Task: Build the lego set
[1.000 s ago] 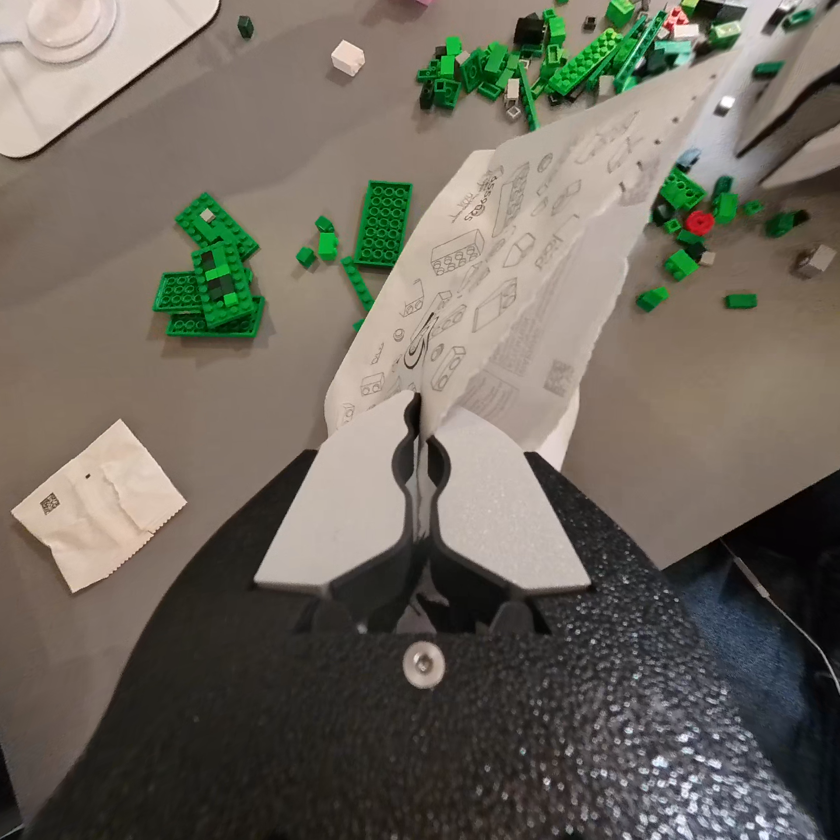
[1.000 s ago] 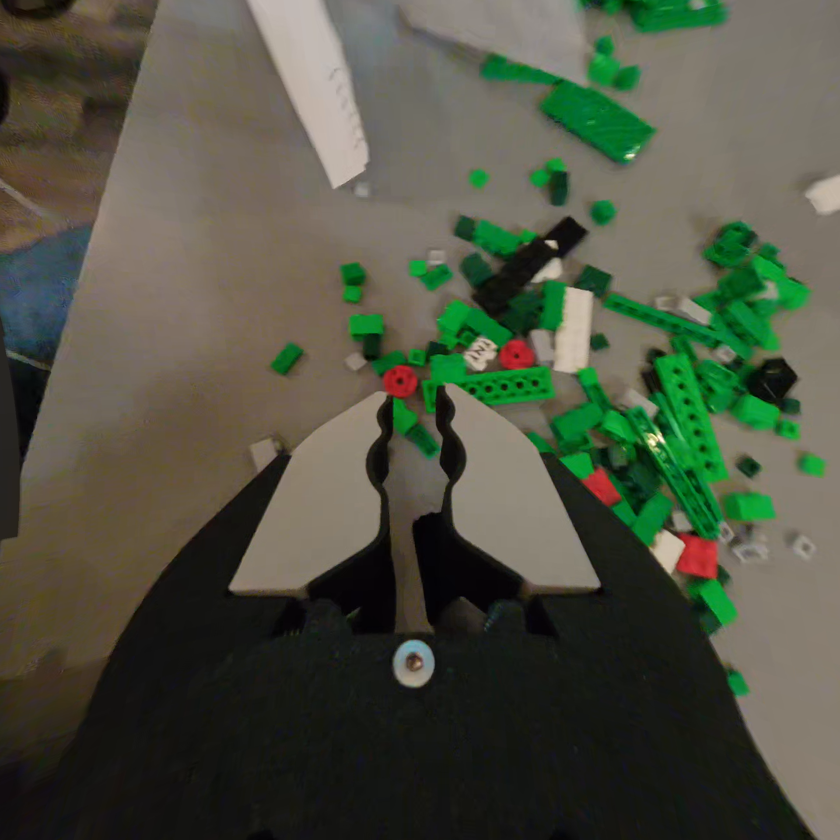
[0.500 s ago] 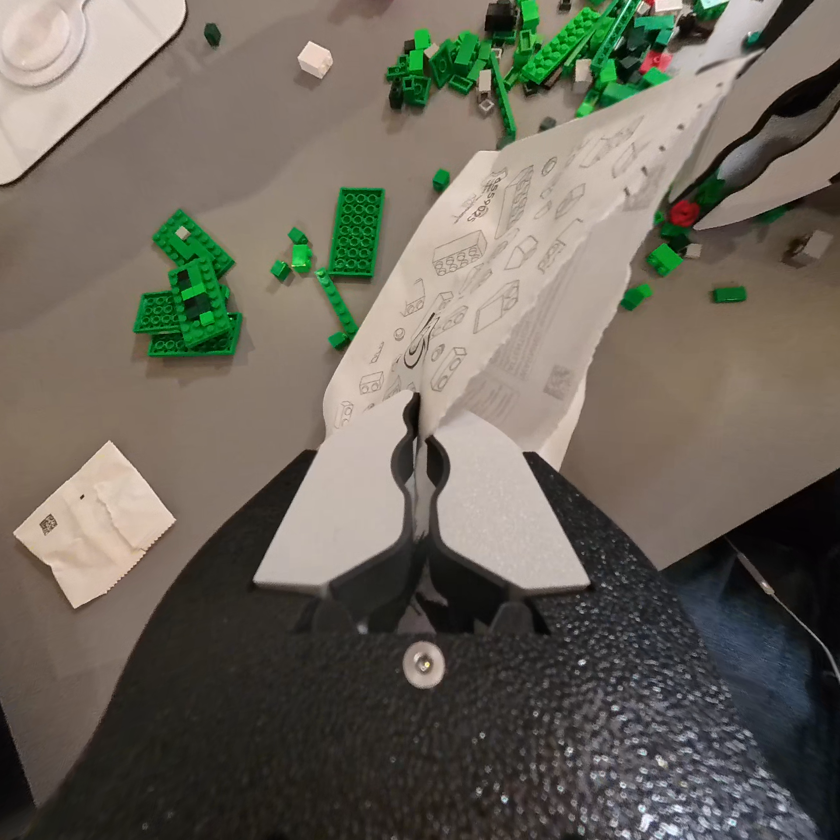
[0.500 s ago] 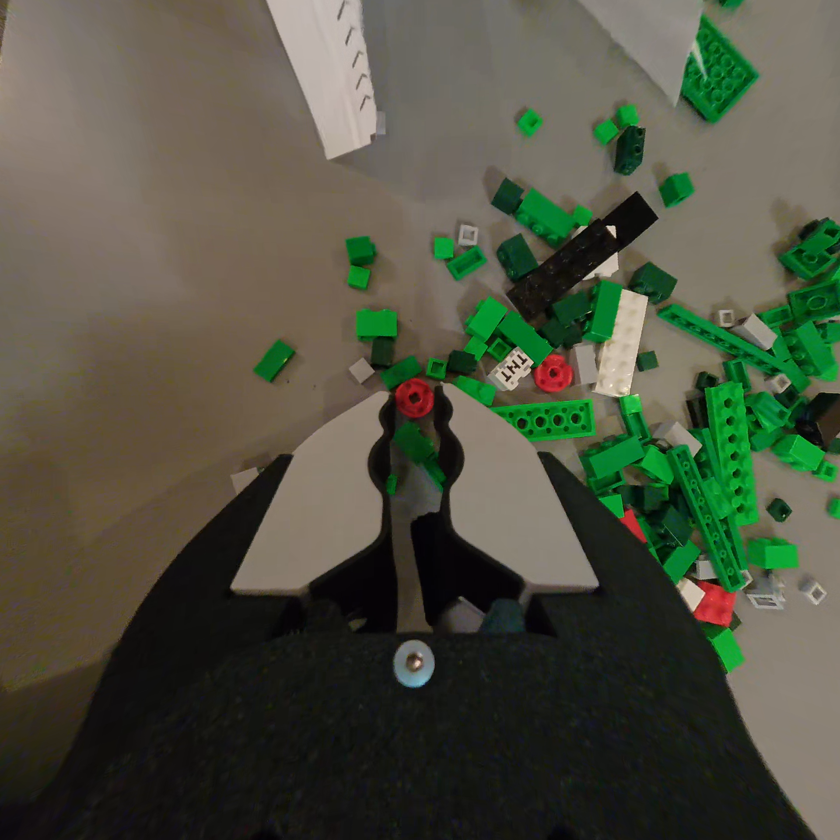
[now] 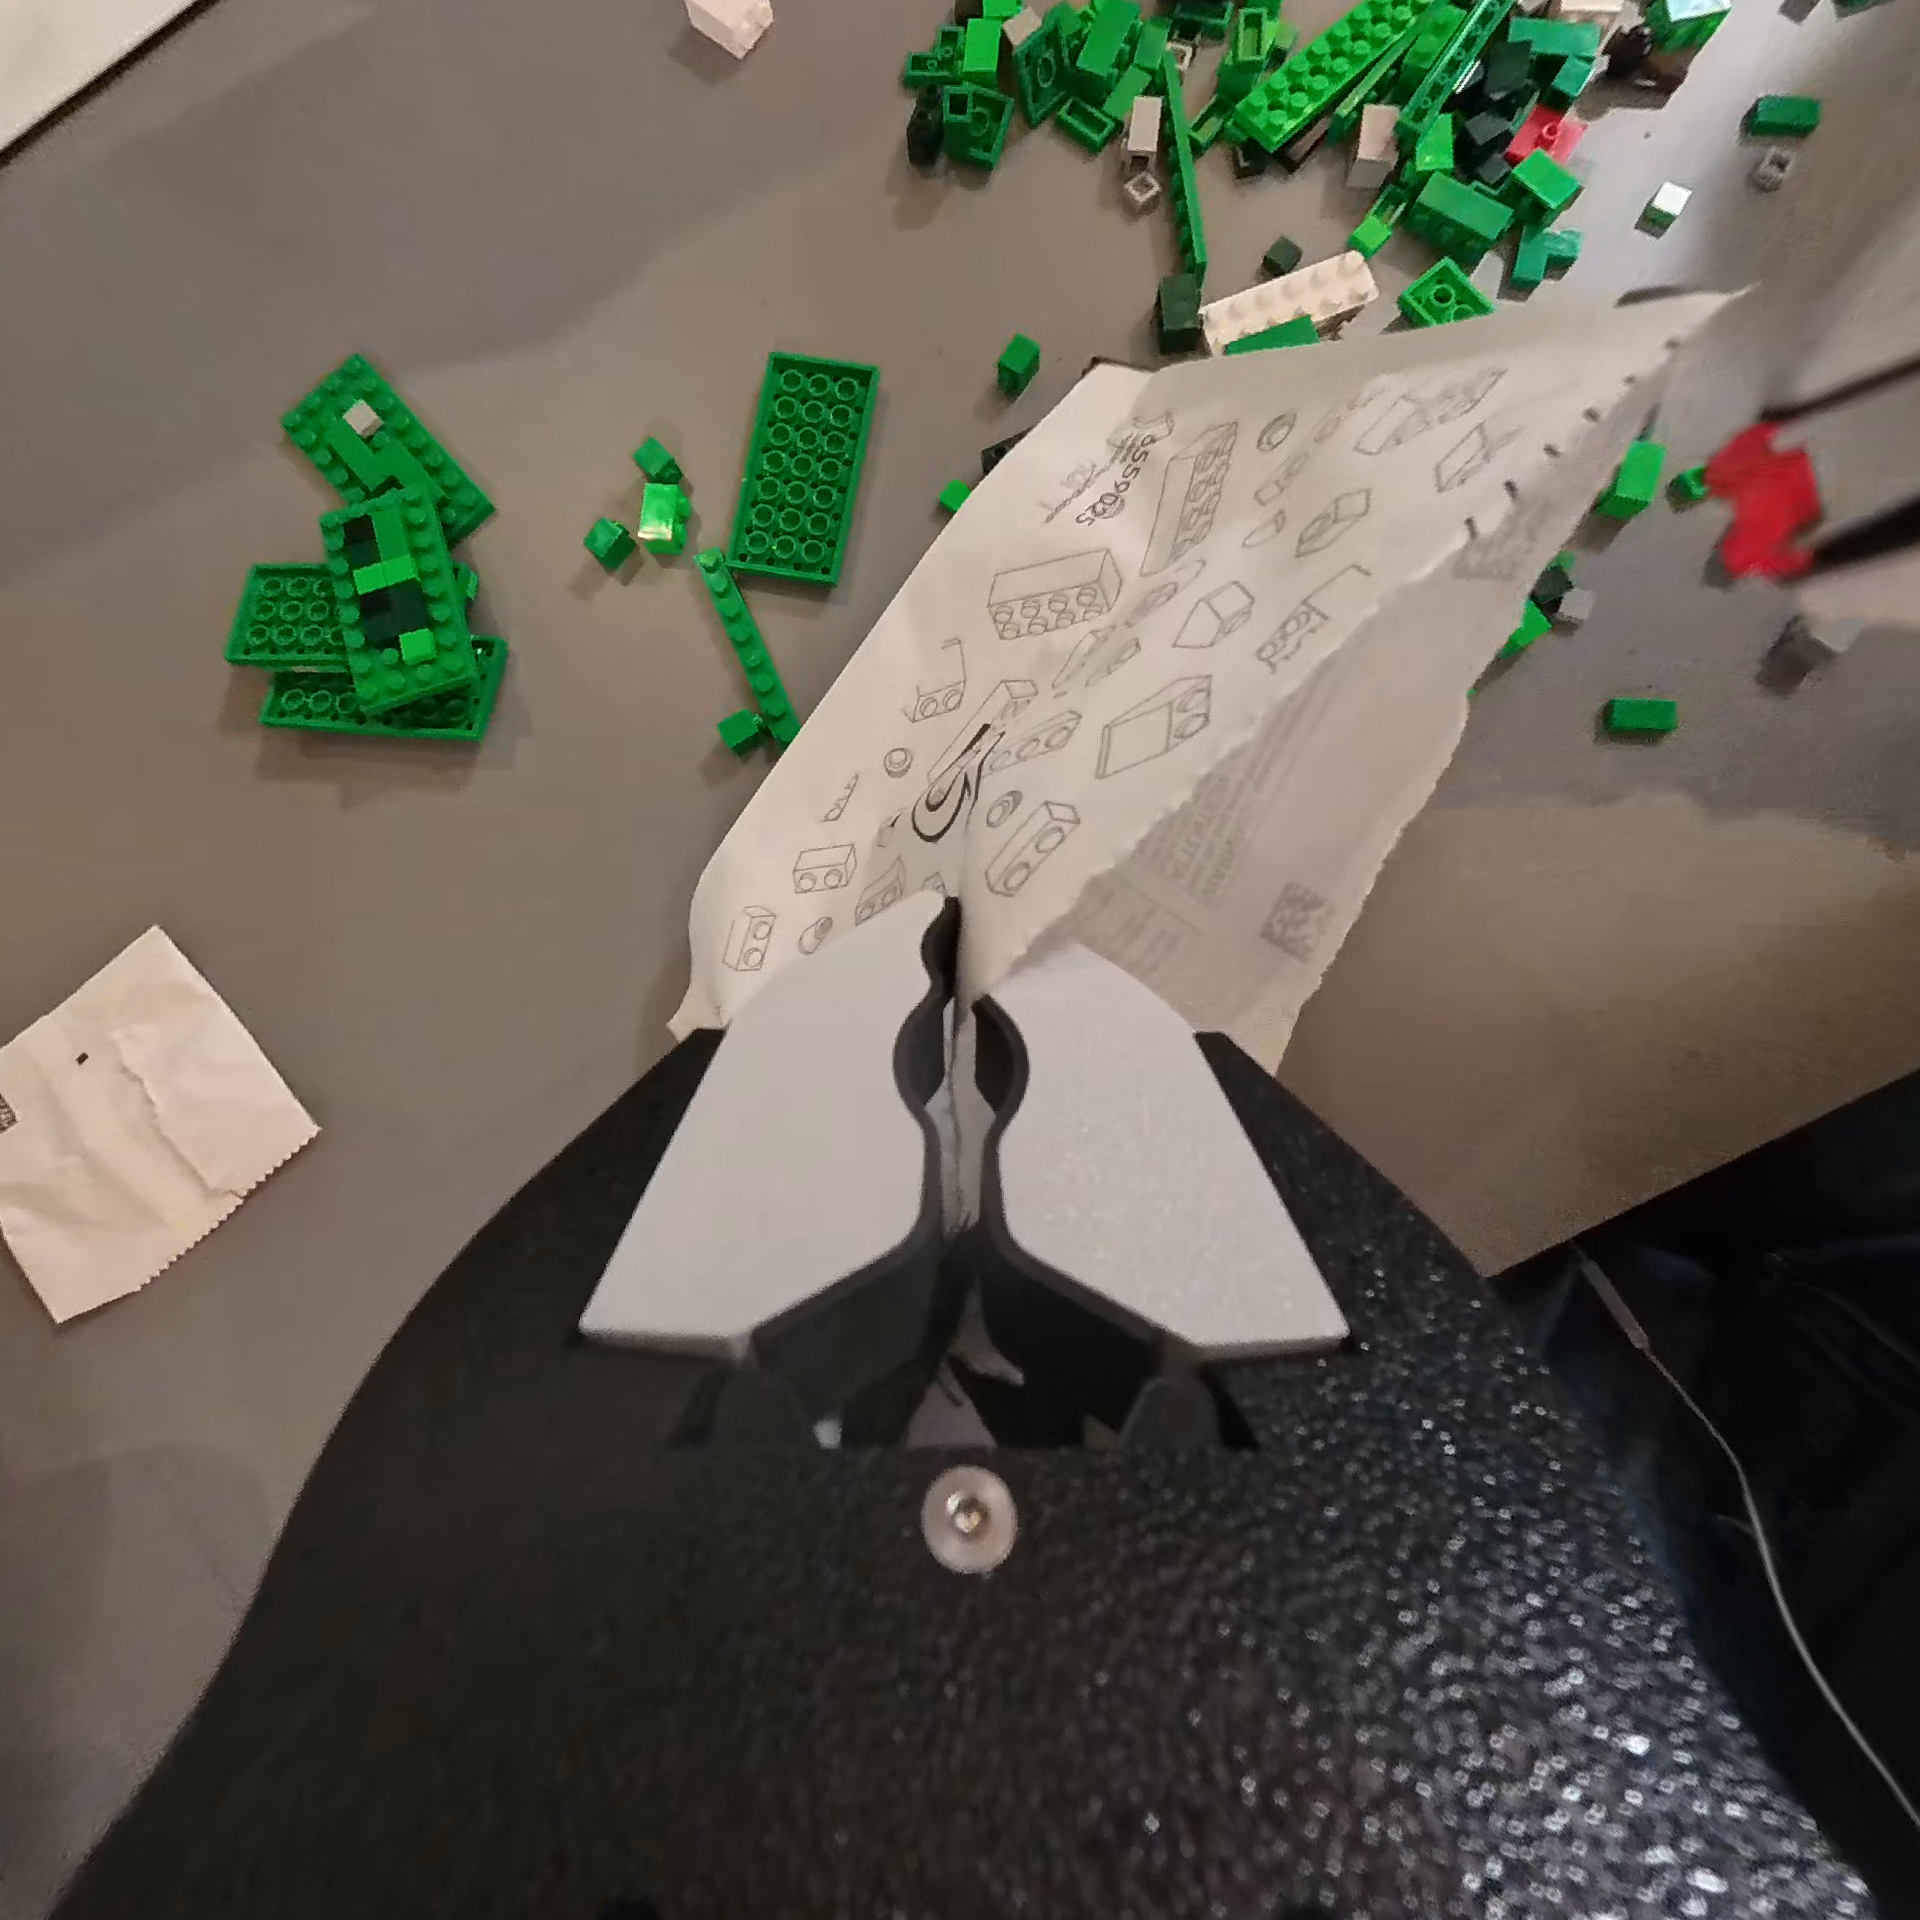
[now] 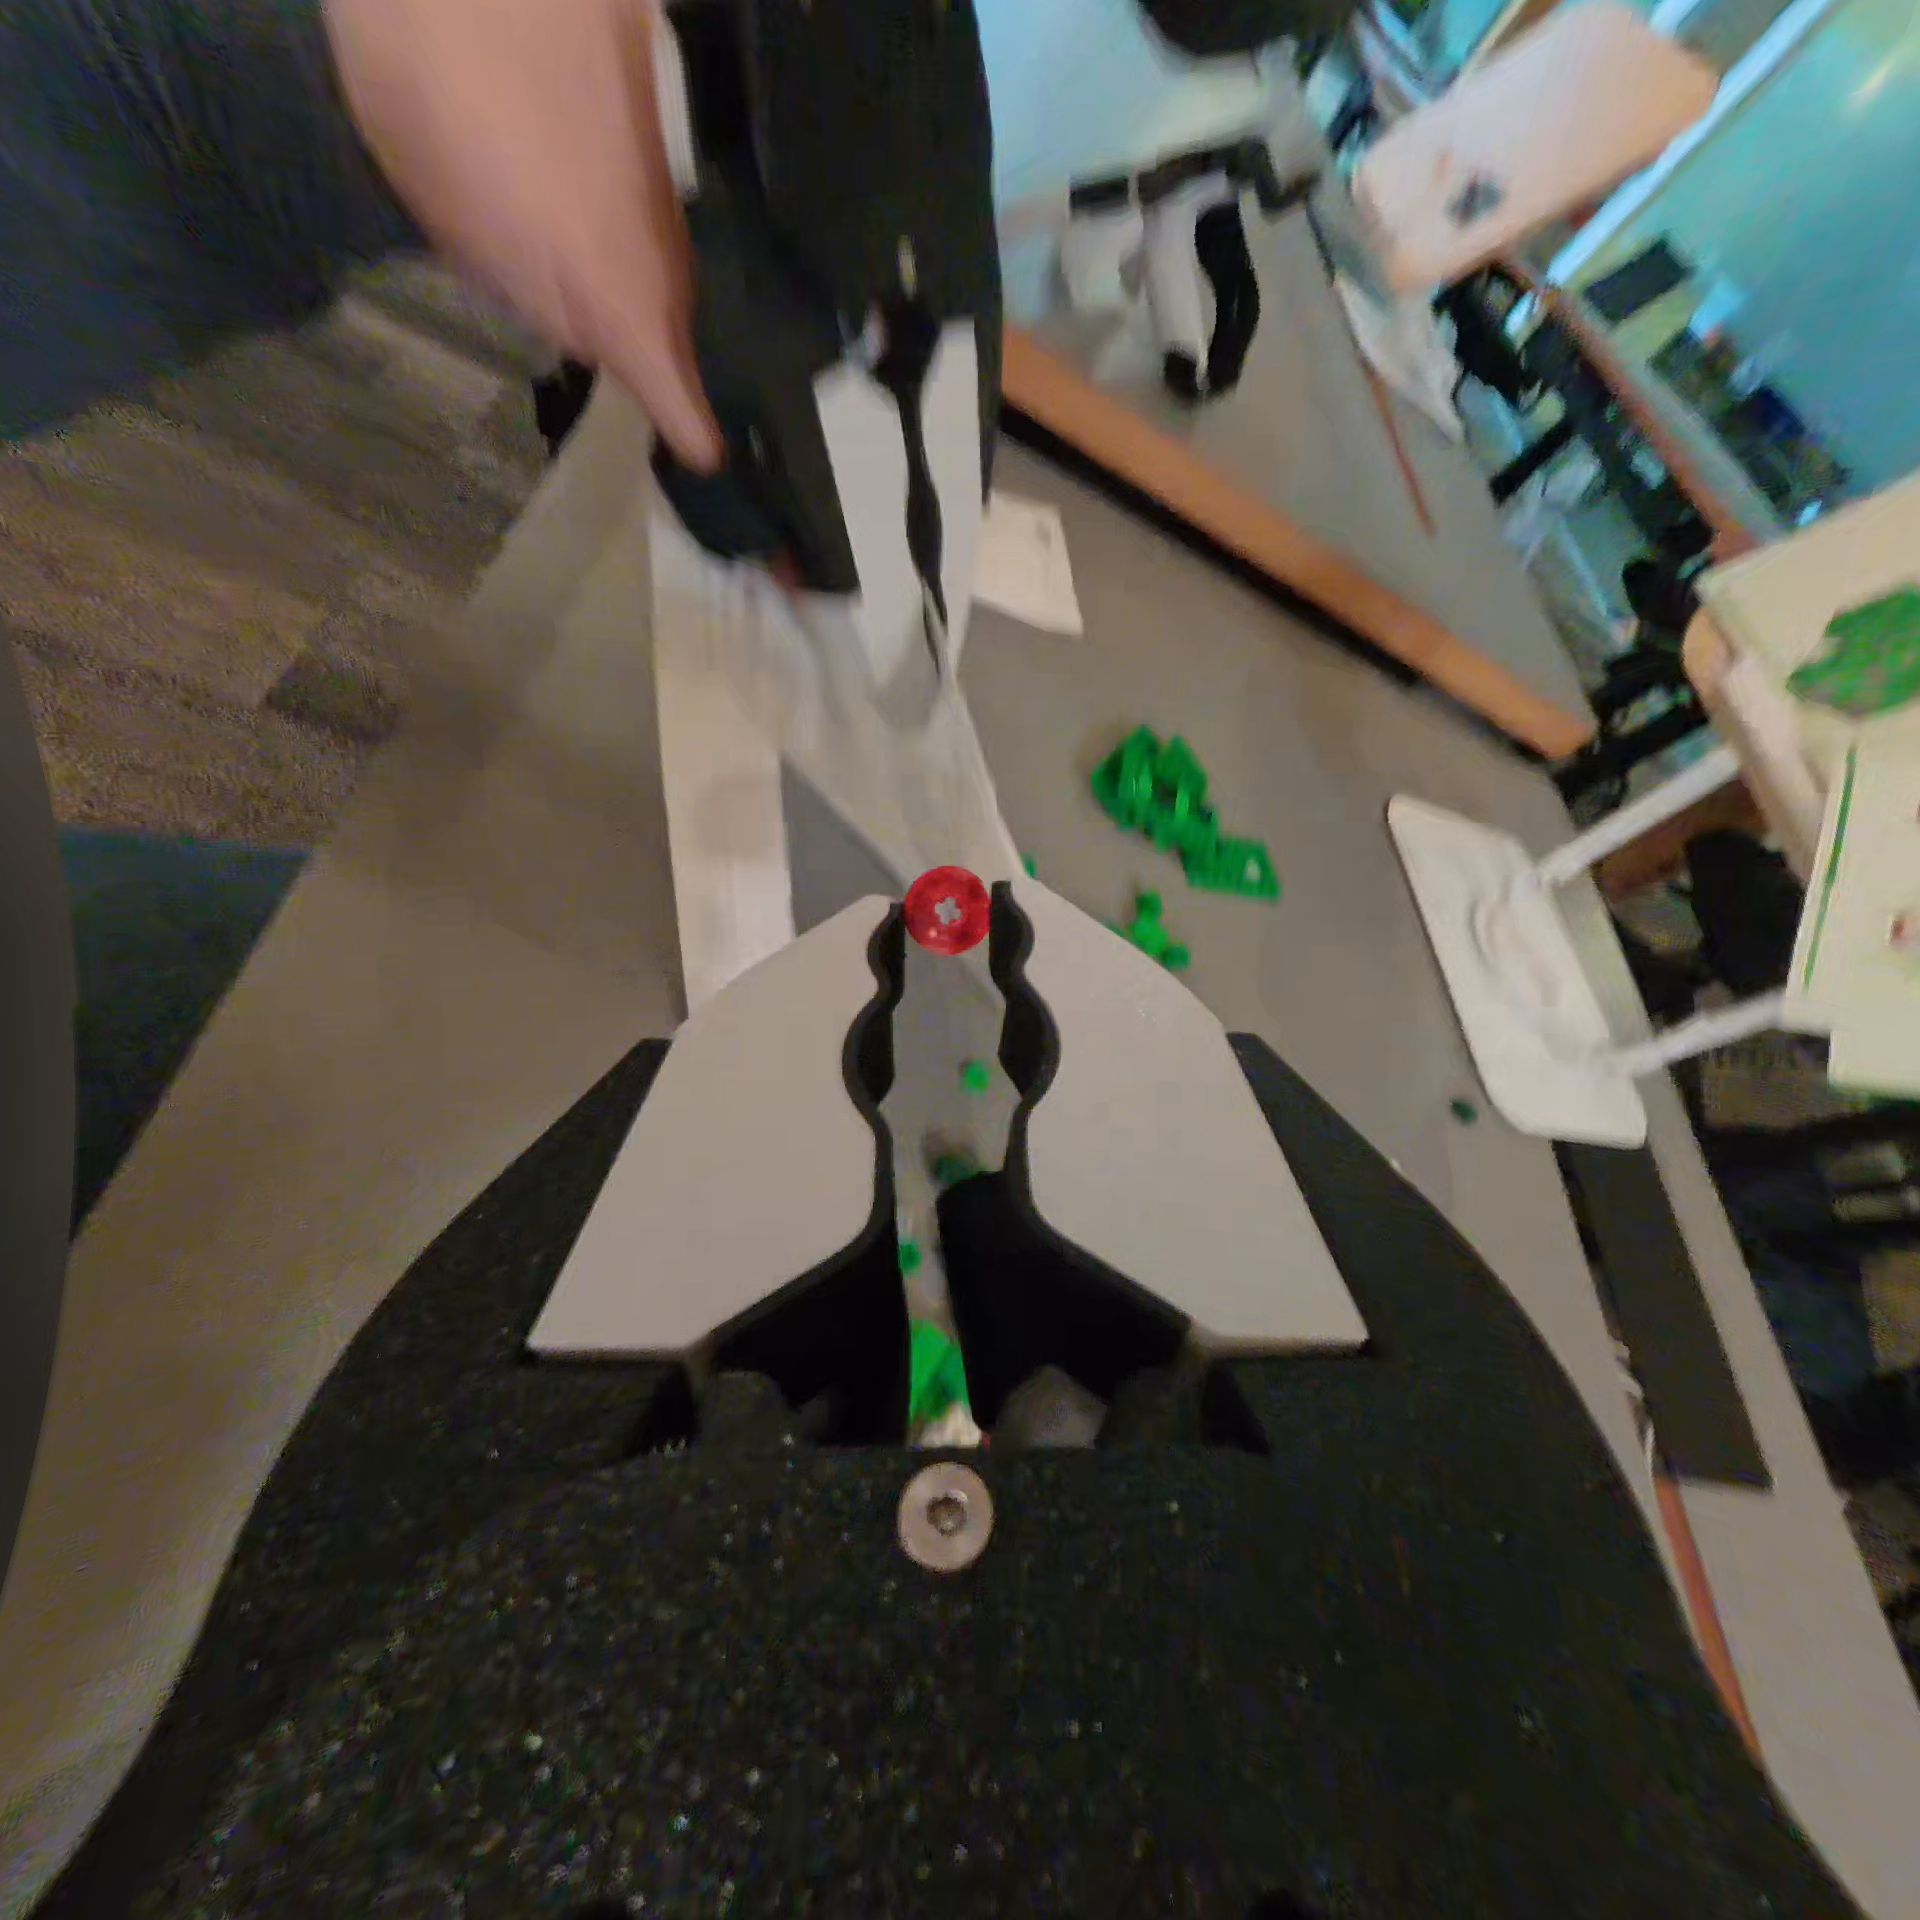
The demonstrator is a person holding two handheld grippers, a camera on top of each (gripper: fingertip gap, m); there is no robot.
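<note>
My left gripper (image 5: 951, 920) is shut on a white paper bag (image 5: 1195, 623) printed with brick drawings and holds it up over the grey table (image 5: 468, 208). My right gripper (image 6: 945, 920) is shut on a small red round piece (image 6: 943, 906), lifted off the table and pointing across it. That piece shows as a red blur at the right edge of the left wrist view (image 5: 1761, 499). A green partly built plate stack (image 5: 384, 582) lies at the left. The left gripper, held by a hand (image 6: 540, 208), also shows in the right wrist view (image 6: 914, 499).
A heap of loose green, white, red and black bricks (image 5: 1351, 114) lies at the far side. A green plate (image 5: 805, 468) and a thin green strip (image 5: 743, 644) lie mid-table. A torn paper scrap (image 5: 125, 1122) lies at the left. A white stand base (image 6: 1507, 977) sits near the table's edge. My hands' fingertips stand some 11 centimetres from each other. From the left gripper's tips to the green partly built plate stack (image 5: 384, 582) is close to 20 centimetres. It turns up in the right wrist view (image 6: 1178, 800) as well.
My right gripper closed on the red round piece and lifted it from the pile, tilting up to look across the table. My left gripper kept hold of the paper bag and moved nearer the table.
</note>
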